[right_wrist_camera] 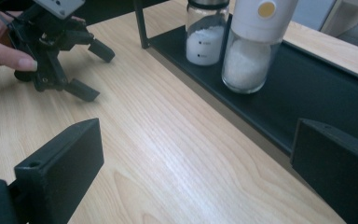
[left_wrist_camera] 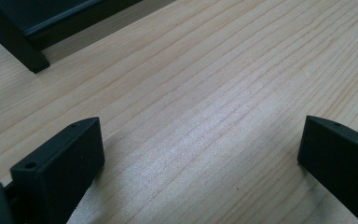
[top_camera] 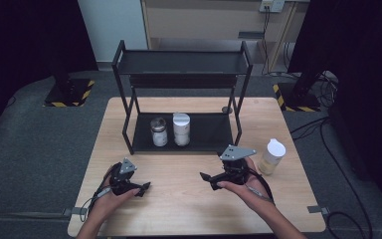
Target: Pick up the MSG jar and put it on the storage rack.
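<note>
High view: rack (top_camera: 129,107) stands behind both grippers, bottle (top_camera: 271,156) beside right gripper (top_camera: 211,181)

The right gripper (right_wrist_camera: 200,163) has its two black jaws wide apart over the wooden table (right_wrist_camera: 158,140). Far left, a hand (right_wrist_camera: 0,44) holds the other gripper (right_wrist_camera: 95,70). On the black shelf (right_wrist_camera: 307,98) stand two jars (right_wrist_camera: 256,44), maybe holding salt.

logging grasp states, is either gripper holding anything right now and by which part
Nothing is held. The left gripper and the right gripper both stand open over the bare table, with only wood between their jaws.
</note>
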The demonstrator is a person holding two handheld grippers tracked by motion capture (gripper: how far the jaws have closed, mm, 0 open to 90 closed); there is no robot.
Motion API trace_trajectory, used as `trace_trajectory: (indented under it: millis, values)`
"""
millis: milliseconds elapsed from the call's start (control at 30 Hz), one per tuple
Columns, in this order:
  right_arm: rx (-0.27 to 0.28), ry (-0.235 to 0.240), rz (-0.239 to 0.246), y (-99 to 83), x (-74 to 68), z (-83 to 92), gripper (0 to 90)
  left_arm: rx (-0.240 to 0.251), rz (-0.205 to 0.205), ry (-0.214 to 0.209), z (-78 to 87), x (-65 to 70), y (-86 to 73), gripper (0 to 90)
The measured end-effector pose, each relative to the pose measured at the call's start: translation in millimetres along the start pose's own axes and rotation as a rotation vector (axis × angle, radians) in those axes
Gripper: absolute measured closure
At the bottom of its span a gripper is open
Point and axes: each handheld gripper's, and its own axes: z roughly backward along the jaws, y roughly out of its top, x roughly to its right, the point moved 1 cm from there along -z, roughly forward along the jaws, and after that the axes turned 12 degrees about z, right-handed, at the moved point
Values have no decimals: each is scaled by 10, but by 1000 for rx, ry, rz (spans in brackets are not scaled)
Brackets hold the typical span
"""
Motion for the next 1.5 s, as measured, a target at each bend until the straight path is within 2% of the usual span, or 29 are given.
trace_trajectory:
  millis: [333,567,1167,1500]
  values:
    - [-7,9,-36,-216,-78,22,33,1,3,3,2,8,-4,0]
    - [-15,-7,-49,-372,-155,65,33,1,3,4,4,12,-7,0]
    - [-40,-67,-90,-620,-115,78,33,0,4,6,12,23,-14,0]
    - [-61,-72,-87,-679,-102,4,33,0,3,5,14,23,-16,0]
